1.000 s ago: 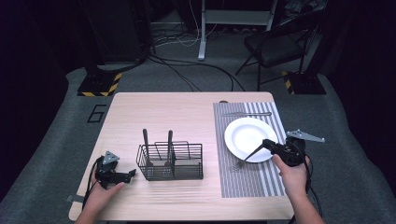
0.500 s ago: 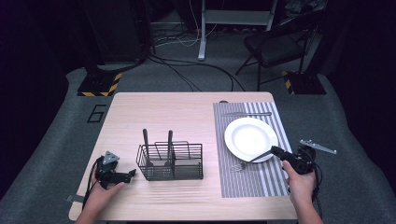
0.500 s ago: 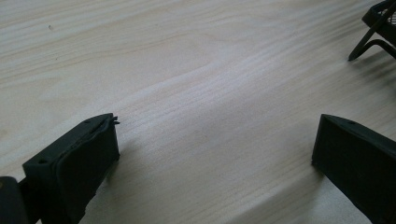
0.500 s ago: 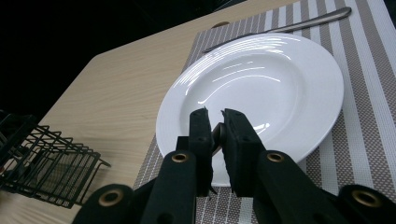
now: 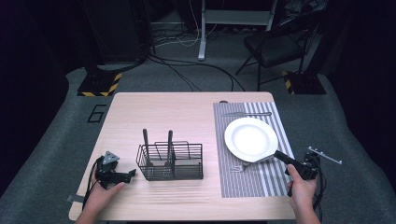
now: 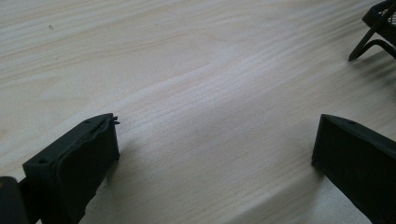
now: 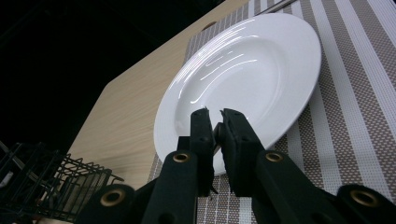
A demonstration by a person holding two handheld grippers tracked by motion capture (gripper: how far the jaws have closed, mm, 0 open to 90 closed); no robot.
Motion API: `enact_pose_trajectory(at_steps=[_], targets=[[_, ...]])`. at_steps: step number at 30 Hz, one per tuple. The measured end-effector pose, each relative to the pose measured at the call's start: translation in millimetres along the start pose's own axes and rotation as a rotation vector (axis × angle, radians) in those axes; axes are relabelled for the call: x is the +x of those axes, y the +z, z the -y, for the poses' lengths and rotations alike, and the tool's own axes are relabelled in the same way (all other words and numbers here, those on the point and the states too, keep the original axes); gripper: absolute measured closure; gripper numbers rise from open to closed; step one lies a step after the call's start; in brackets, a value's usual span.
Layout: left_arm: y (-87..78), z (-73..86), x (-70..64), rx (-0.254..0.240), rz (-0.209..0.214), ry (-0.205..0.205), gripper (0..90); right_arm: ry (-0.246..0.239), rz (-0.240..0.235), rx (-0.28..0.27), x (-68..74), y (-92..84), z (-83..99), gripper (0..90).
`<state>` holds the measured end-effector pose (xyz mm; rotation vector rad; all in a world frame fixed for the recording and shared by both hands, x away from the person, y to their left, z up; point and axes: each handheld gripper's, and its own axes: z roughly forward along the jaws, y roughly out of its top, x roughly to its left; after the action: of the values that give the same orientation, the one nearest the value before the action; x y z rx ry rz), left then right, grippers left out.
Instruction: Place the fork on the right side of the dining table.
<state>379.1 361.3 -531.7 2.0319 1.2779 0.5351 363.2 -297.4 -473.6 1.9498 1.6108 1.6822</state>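
Your right gripper (image 5: 279,154), jaws pinched on the near rim of the white plate (image 5: 251,138) on the striped mat (image 5: 261,179), sits just right of the fork (image 5: 252,163), while your left gripper (image 5: 132,173) rests open.

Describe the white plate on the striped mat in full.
The white plate is round and glossy, ceramic by its look, with a broad rim around a shallow well that holds nothing. It lies flat on the striped placemat at the right of the table. A fork lies along its near edge and a knife lies on the mat beyond it. The right tool, jaws shut, sits at its near rim. Whether it touches the plate cannot be told.
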Motion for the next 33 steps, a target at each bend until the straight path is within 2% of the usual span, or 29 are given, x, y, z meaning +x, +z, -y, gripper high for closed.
enact_pose_trajectory(at_steps=[5, 9, 15, 20, 28, 30, 33], targets=[[0.0, 0.0, 0.0, 0.0, 0.0, 0.0, 0.2, 0.081, -0.013, -0.002, -10.4, -0.7, 4.9, 82.7], [-0.2, -0.1, 0.1, 0.003, 0.001, 0.001, 0.2, 0.13, -0.015, -0.003, -18.9, 0.1, 7.2, 82.5], [0.0, 0.0, 0.0, 0.0, 0.0, 0.0, 0.2, 0.172, -0.011, -0.008, -28.6, 2.2, 10.4, 82.2], [0.0, 0.0, 0.0, 0.0, 0.0, 0.0, 0.2, 0.248, -0.027, -0.023, -37.5, 3.6, 15.1, 82.8], [0.0, 0.0, 0.0, 0.0, 0.0, 0.0, 0.2, 0.29, -0.048, -0.029, -45.9, 7.4, 20.2, 83.1], [0.0, 0.0, 0.0, 0.0, 0.0, 0.001, 0.2, 0.336, -0.061, -0.021, -46.3, 8.3, 21.2, 83.1], [0.0, 0.0, 0.0, 0.0, 0.0, 0.0, 0.2, 0.343, -0.049, -0.023, -51.1, 10.3, 23.0, 82.8]])
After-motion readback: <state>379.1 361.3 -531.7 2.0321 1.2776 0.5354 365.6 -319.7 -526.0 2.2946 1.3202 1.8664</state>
